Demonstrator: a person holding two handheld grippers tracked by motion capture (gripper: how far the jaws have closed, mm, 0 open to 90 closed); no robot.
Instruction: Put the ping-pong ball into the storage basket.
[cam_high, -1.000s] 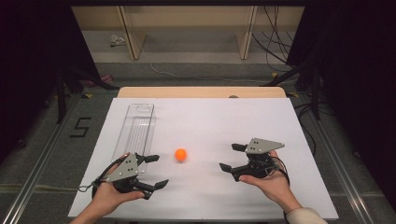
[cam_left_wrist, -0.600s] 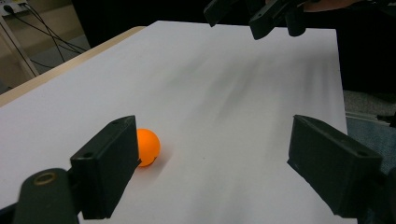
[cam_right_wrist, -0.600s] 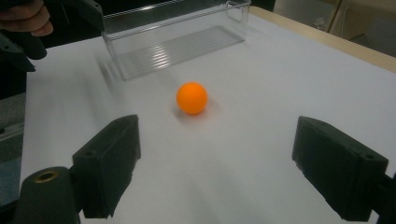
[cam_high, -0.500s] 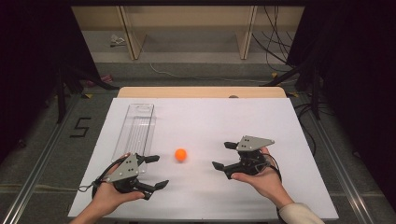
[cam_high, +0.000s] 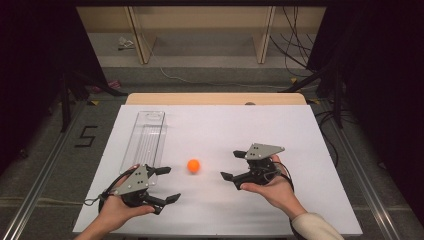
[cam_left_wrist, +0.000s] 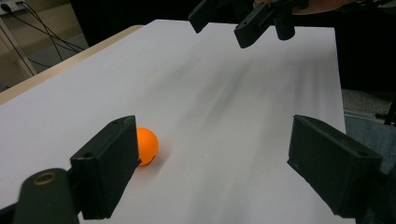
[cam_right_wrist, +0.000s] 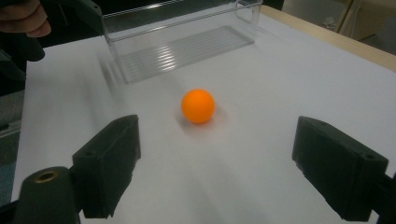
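Midway across the white table surface (cam_high: 215, 130) lay a small, smooth orange ball (cam_high: 193, 165), resting free on the sheet and touched by nothing. To its right, seen from the high view, the right gripper (cam_high: 233, 166) was held in the person's right hand (cam_high: 272, 187), its two black jaws spread wide and pointed toward the ball from near by, with a clear stretch of table between them and it. Along that gripper's own view the orange ball (cam_right_wrist: 198, 106) sat ahead of the open jaws, roughly centred between them but beyond their tips.

On the other side, the left gripper (cam_high: 169, 185) sat in the person's left hand (cam_high: 116, 212) near the front edge of the table, its jaws likewise wide apart and holding nothing. From the left gripper view, the orange ball (cam_left_wrist: 147, 145) showed just past the left-hand jaw, partly hidden behind it, so whether it touched that jaw could not be told from there; the high view showed them apart.

A long, clear plastic rectangular tray (cam_high: 145, 140) with a ribbed floor lay on the left part of the table, its near end just beside the left gripper, well apart from the ball.
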